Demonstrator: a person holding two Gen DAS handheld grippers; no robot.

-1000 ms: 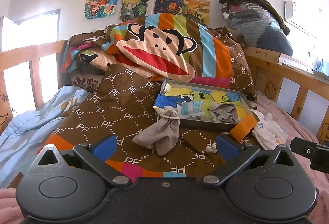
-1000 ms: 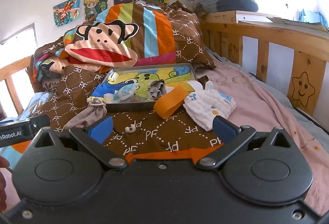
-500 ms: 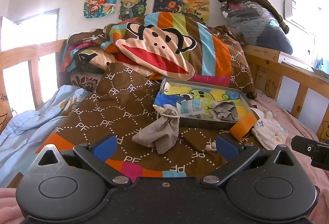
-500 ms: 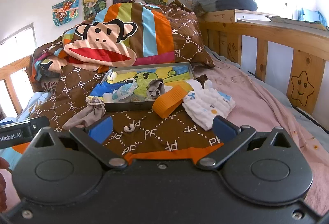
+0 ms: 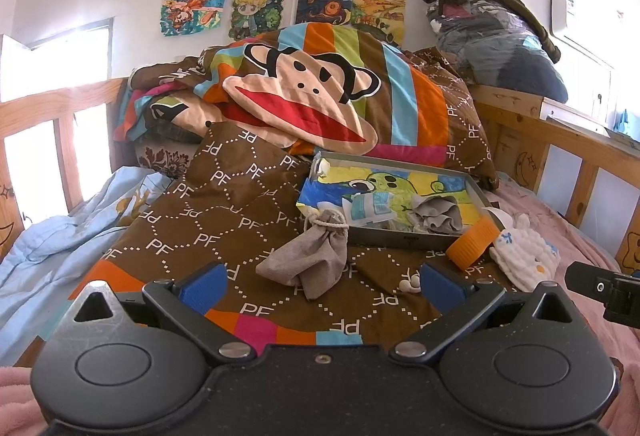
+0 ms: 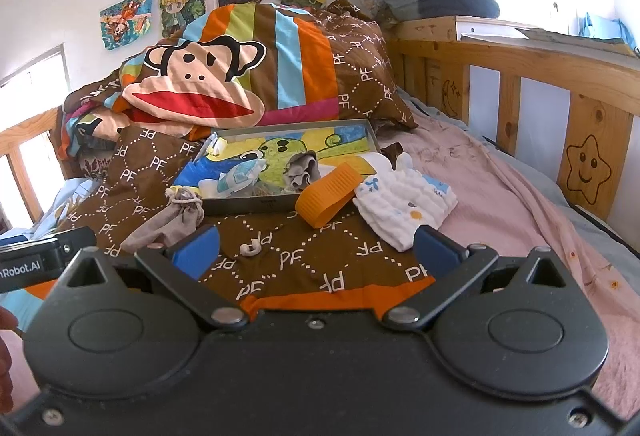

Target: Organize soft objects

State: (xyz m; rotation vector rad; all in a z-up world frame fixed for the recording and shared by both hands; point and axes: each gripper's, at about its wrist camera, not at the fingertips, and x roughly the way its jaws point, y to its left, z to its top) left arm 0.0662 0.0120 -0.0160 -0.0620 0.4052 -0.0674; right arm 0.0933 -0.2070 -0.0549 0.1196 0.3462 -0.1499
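A grey drawstring pouch (image 5: 310, 256) lies on the brown PF blanket in front of a shallow metal tray (image 5: 400, 236); it also shows in the right wrist view (image 6: 168, 222). The tray (image 6: 248, 203) holds a grey cloth (image 5: 436, 214) and a light blue packet (image 5: 366, 208). An orange ribbed band (image 6: 328, 194) leans at the tray's front right corner. A white folded cloth (image 6: 404, 202) lies right of it. My left gripper (image 5: 320, 282) is open and empty, just short of the pouch. My right gripper (image 6: 316, 246) is open and empty, short of the band and cloth.
A small white curled piece (image 6: 251, 248) lies on the blanket. A monkey-print quilt (image 5: 320, 96) is piled behind the tray. Wooden bed rails (image 6: 540, 92) run along the right and a rail (image 5: 60, 140) on the left. A pink sheet (image 6: 500, 196) covers the right side.
Both grippers have moved slightly; the view shifts a little, with the pouch and tray sitting a touch lower in the left wrist view. Nothing was picked up or let go.
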